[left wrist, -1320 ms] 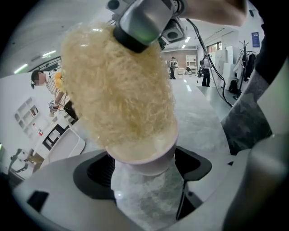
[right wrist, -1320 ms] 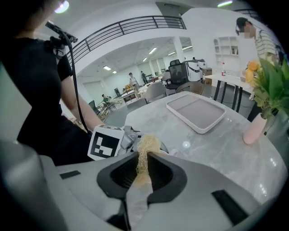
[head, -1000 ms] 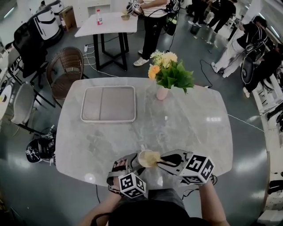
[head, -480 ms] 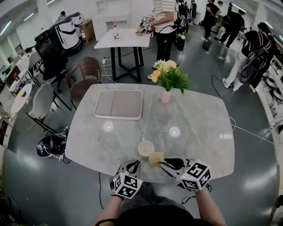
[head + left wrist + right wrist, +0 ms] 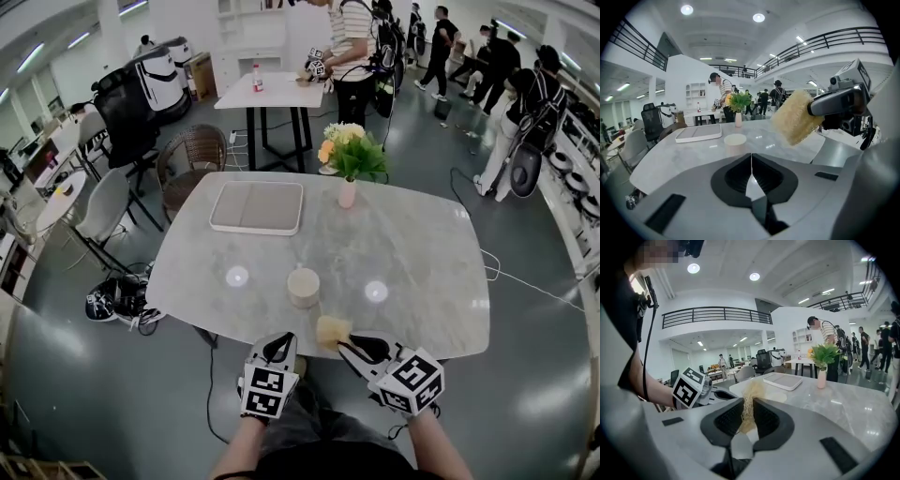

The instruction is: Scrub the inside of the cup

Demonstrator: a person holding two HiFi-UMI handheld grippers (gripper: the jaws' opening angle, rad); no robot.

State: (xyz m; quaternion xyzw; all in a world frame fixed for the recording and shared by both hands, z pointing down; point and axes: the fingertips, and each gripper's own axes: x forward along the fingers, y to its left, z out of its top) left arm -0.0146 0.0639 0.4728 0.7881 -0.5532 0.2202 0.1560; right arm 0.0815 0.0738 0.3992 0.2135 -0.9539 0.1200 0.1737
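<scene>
The pale cup [image 5: 303,286] stands upright and alone on the grey marble table [image 5: 412,272], near its front edge. My left gripper [image 5: 280,341] hangs just off that edge, shut with nothing between its jaws; in the left gripper view its jaws [image 5: 751,161] meet on a line and the cup [image 5: 735,142] stands a little beyond them. My right gripper [image 5: 346,344] is shut on a yellow fibrous sponge [image 5: 332,331], held in the air right of and nearer than the cup. In the right gripper view the sponge [image 5: 749,404] is pinched between the pads.
A white tray [image 5: 257,207] lies at the table's far left. A pink vase with flowers [image 5: 348,159] stands at the far middle. Chairs [image 5: 192,155] and shoes [image 5: 117,302] are left of the table. People stand by another table [image 5: 272,89] behind.
The left gripper let go of the cup and shut. The sponge came out of the cup. Both grippers drew back toward me, off the table's front edge.
</scene>
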